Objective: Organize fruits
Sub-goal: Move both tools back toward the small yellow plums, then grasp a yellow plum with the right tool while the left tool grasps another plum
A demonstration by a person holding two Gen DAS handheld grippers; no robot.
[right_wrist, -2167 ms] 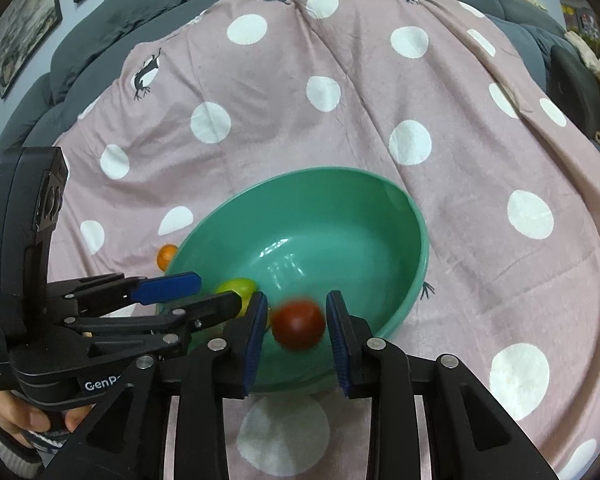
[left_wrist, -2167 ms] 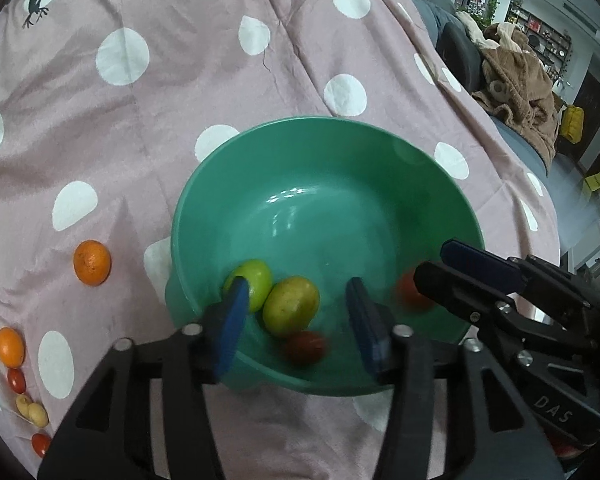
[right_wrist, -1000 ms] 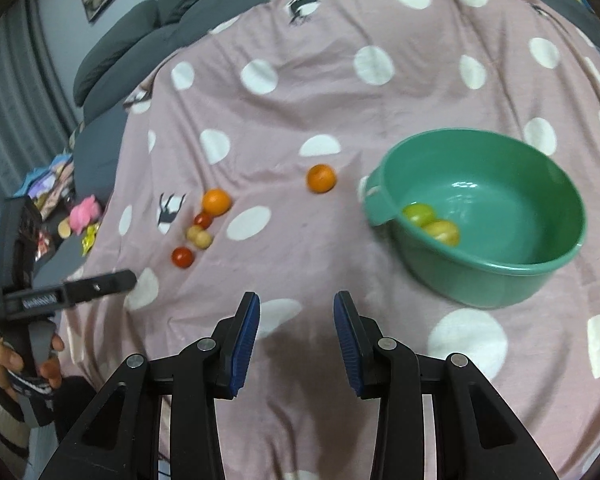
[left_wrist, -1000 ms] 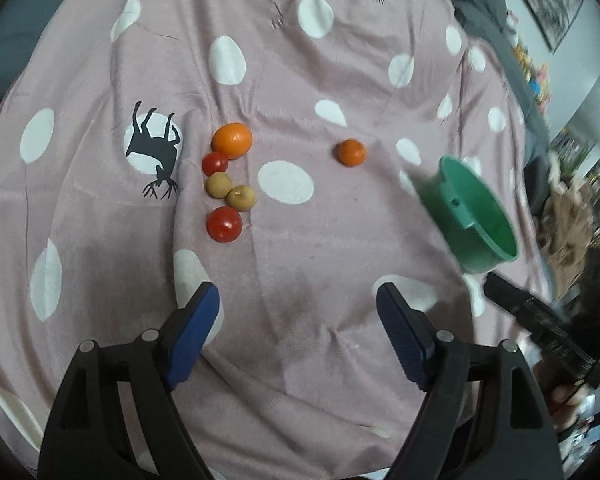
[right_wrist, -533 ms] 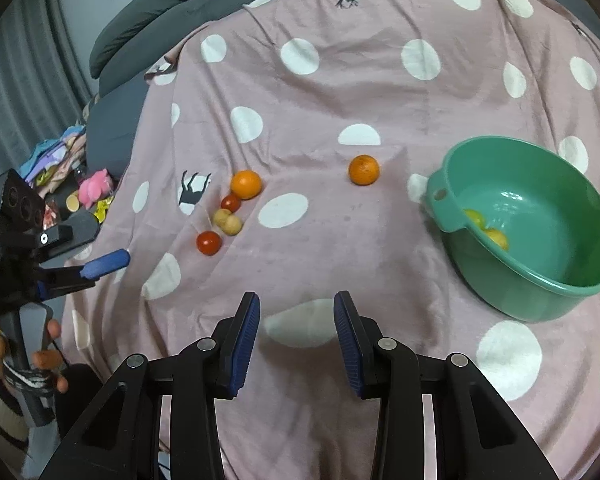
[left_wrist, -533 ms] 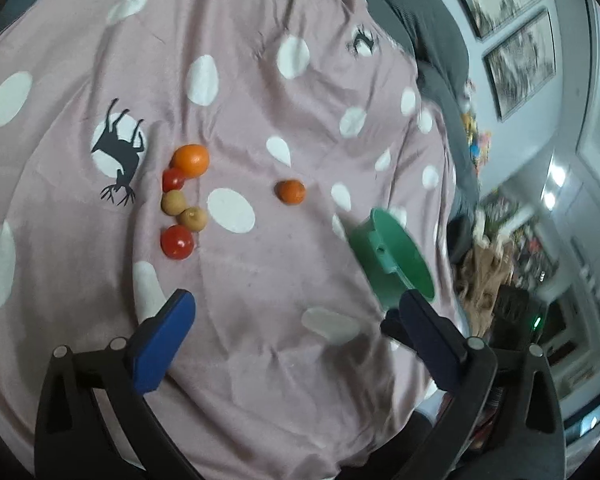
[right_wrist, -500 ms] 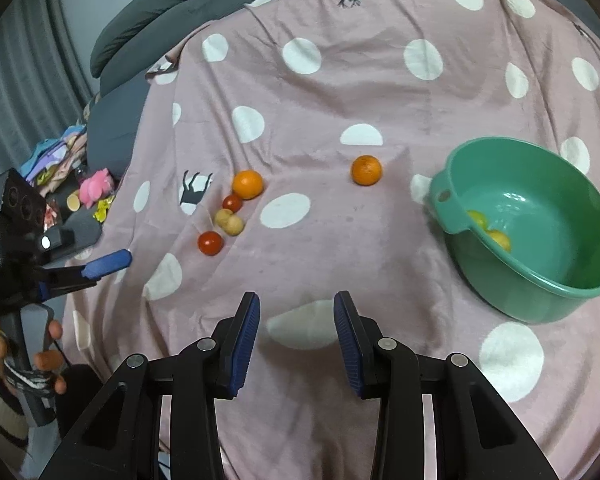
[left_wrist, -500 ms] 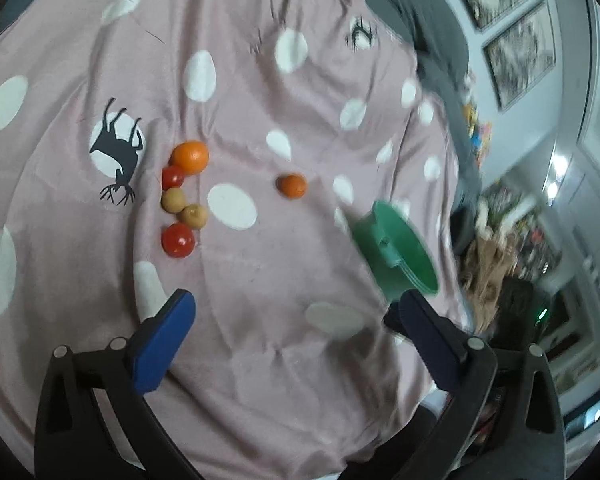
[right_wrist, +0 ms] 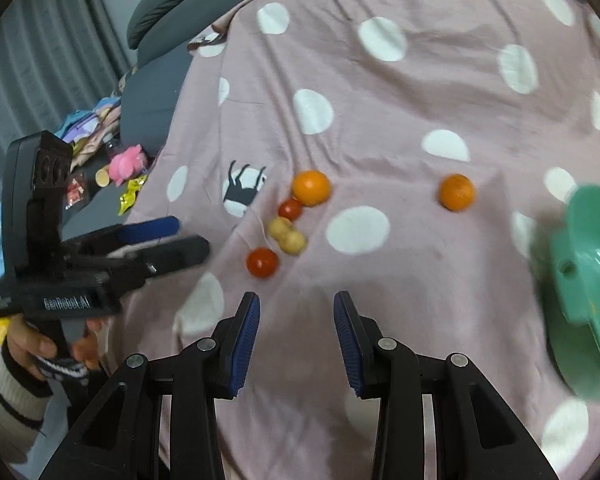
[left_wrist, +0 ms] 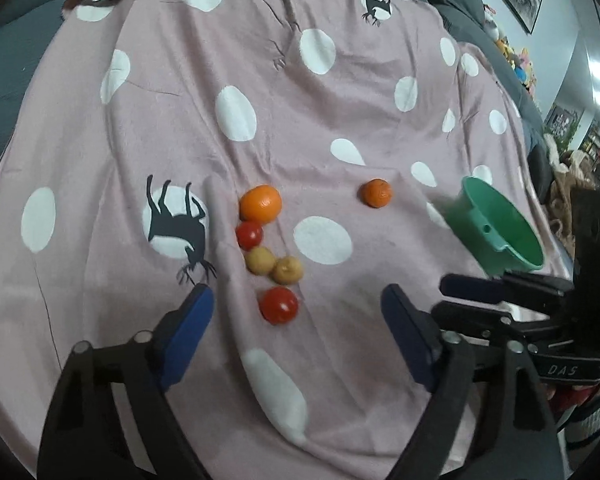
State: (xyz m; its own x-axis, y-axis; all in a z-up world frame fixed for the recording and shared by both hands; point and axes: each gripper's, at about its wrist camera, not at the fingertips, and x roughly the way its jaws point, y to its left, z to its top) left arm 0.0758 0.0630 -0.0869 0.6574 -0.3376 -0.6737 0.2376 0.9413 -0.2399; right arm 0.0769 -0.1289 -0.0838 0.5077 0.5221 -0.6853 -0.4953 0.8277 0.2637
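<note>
Loose fruit lies on the pink dotted cloth [left_wrist: 260, 80]: a near red tomato [left_wrist: 279, 305], two yellow-brown fruits [left_wrist: 274, 265], a small red tomato [left_wrist: 249, 235], an orange [left_wrist: 260, 203] and a lone orange [left_wrist: 375, 193]. The green bowl [left_wrist: 500, 228] stands at the right. My left gripper [left_wrist: 296, 316] is open and empty, with the near tomato just ahead between its fingers. My right gripper [right_wrist: 296, 320] is open and empty, short of the tomato [right_wrist: 262, 263]. The bowl [right_wrist: 580, 264] is at the right edge of the right wrist view.
The cloth covers a grey sofa [right_wrist: 172, 12]. Toys and wrappers [right_wrist: 116, 168] lie off the cloth's left edge. A brown bundle [left_wrist: 568, 184] sits beyond the bowl. The right gripper [left_wrist: 512, 312] shows in the left wrist view, the left one [right_wrist: 100, 256] in the right.
Both grippers have left the bowl, where the right one let go of a red tomato, and have moved toward the loose fruit cluster. The left gripper is now close to the near tomato.
</note>
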